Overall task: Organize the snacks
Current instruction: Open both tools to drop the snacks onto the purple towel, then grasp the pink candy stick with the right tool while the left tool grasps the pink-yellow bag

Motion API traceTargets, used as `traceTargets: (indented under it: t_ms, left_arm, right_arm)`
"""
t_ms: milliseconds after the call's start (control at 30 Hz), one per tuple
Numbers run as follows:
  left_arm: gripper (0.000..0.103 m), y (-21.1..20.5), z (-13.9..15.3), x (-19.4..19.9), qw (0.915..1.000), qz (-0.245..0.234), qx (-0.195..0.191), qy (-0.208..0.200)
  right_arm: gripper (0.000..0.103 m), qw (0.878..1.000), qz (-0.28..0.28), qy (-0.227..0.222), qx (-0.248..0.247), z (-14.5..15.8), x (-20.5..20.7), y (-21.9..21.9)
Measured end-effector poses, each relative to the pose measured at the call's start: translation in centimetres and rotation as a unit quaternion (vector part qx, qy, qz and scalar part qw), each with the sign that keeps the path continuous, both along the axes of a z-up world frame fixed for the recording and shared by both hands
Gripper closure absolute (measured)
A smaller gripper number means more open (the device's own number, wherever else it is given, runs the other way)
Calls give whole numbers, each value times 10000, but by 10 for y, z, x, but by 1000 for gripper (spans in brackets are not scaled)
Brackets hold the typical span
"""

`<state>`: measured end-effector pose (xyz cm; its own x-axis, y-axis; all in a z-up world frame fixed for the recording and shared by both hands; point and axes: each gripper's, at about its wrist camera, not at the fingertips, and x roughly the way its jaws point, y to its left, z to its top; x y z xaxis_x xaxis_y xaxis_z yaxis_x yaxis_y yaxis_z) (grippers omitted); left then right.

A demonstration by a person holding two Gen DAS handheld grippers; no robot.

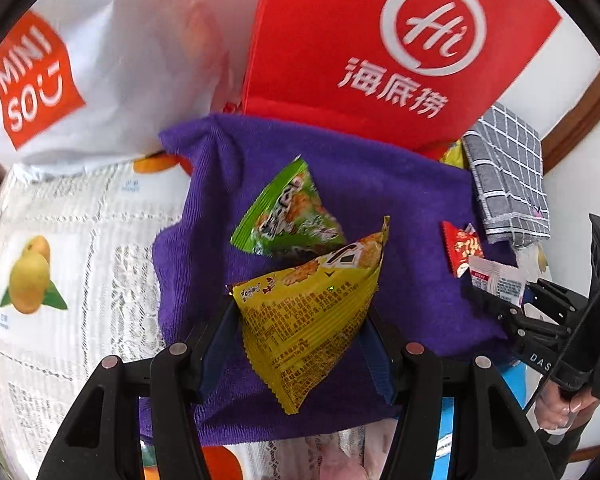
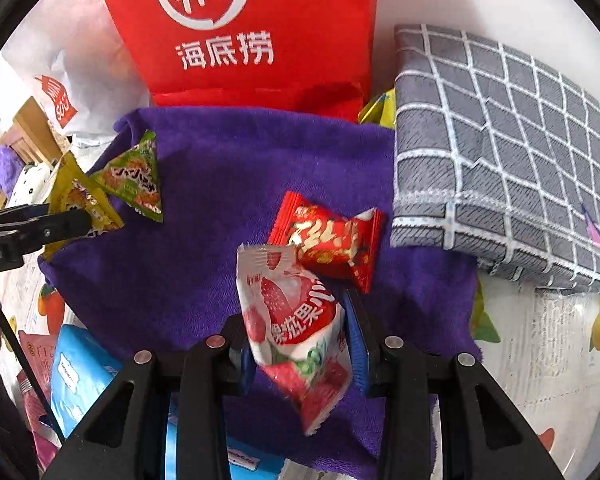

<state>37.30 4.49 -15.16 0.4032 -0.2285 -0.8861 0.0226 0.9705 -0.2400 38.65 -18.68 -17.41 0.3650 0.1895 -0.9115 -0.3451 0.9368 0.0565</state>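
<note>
- where the left wrist view looks down, the left gripper [image 1: 300, 320] is clamped on a yellow snack packet [image 1: 312, 312] above a purple towel [image 1: 400, 208]; the packet's lower corner hangs between the blue pads, and its print is too small to read.
- a green snack packet [image 1: 288, 212] lies on the towel just beyond the yellow one, its upper corner blurred.
- the right gripper [image 2: 296, 344] grips a white strawberry packet [image 2: 296, 320] from both sides, its bottom end blurred.
- a red candy packet [image 2: 332, 244] lies on the towel, touching the strawberry packet's top edge.
- a red bag [image 2: 252, 32] stands behind the towel, its top cut off by the frame.
- a grey checked cloth [image 2: 500, 152] lies to the right, partly covering something yellow that cannot be identified.
- a white shopping bag [image 1: 100, 60] is at far left, partly out of frame.
- the bench [image 1: 60, 240] wears a fruit-printed lace cover.
</note>
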Motion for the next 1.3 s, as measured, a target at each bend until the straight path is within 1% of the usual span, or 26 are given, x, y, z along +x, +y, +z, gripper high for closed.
traceTargets:
  t_ms: [233,333,400,467,500,567,600,633,667,800,867,967,1100,1200,1300]
  left_arm:
    - [46,6,-7,1,9999,80,-95,80]
    - [45,7,-8,0,9998,49,-164,116]
    - [44,9,-9,-2,9998,52,-145,145]
    - [43,10,-9,-3,9997,49,-171,183]
    - [41,11,-8,-4,9996,41,-205,190]
    - [41,13,-5,-7,9995,60,-247,207]
    - [38,14,-1,-10,9996,78,-210,197]
    - [32,14,3,-14,9998,125,-63,159]
    - [31,13,9,-19,9999,124,70,64]
    - [29,13,28,-37,9991,113,355,-194]
    - [29,17,35,-44,9990,141,354,-244]
    - [29,23,47,-62,9992,157,226,-304]
    - [29,29,63,-93,9985,99,201,-501]
    - [29,33,69,-117,9979,115,173,-611]
    - [29,35,70,-138,9978,157,143,-628]
  right_arm:
    - [64,9995,166,-116,-234,-3,-3,13]
    - [54,9994,255,-230,-77,3,-4,20]
    - [41,9989,264,-399,-23,11,-8,25]
    - [34,9982,208,-558,28,19,-12,25]
    - [34,9977,144,-654,112,25,-13,25]
    - [34,9970,68,-700,334,36,-15,23]
    - [34,9964,27,-710,452,41,-17,23]
    - [34,9959,-22,-745,509,45,-19,22]
    - [34,9954,-83,-804,517,49,-22,22]
    - [34,9933,-220,-1105,258,67,-40,22]
    - [34,9929,-231,-1119,339,75,-49,20]
    - [34,9916,-232,-1177,483,89,-74,14]
    - [34,9878,-251,-1423,578,100,-107,20]
    - [34,9864,-278,-1481,654,101,-133,21]
    - [34,9866,-368,-1469,610,97,-154,19]
